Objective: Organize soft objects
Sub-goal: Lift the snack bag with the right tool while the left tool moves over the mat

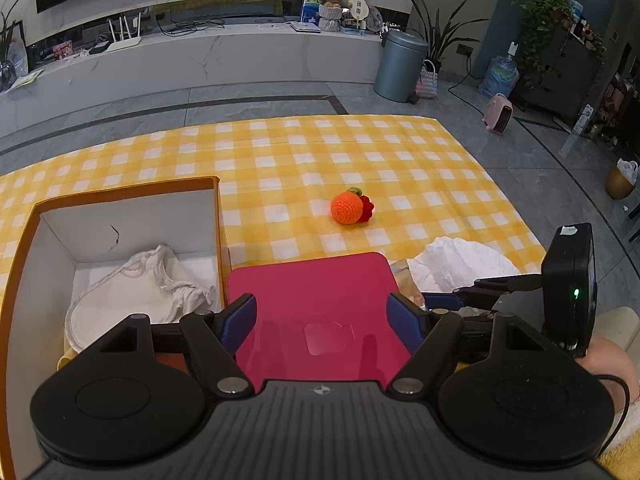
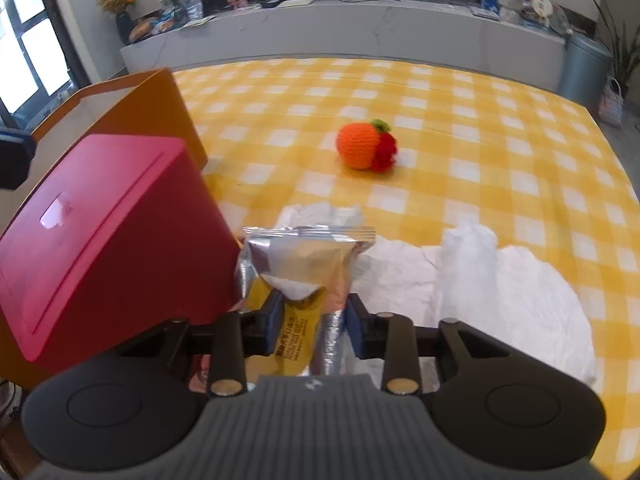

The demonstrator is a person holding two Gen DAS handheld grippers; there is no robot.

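My right gripper (image 2: 312, 320) is shut on a silver and yellow foil snack packet (image 2: 300, 256), which crumples between the pads just above a white crumpled cloth (image 2: 500, 288). From the left wrist view this gripper (image 1: 460, 294) shows at the right, over the same white cloth (image 1: 460, 264). My left gripper (image 1: 322, 312) stands open over the lid of a red box (image 1: 312, 280), and its fingers cast shadows on the lid. A crocheted orange with a red piece (image 1: 348, 208) (image 2: 360, 146) lies further out on the checked tablecloth.
An open orange box (image 1: 120, 190) (image 2: 160, 112) with white walls stands left of the red box (image 2: 112, 240) and holds a white fabric item (image 1: 140, 292). The yellow checked cloth (image 2: 480, 120) covers the table. A bin (image 1: 400, 64) and a pink heater (image 1: 498, 112) stand on the floor beyond.
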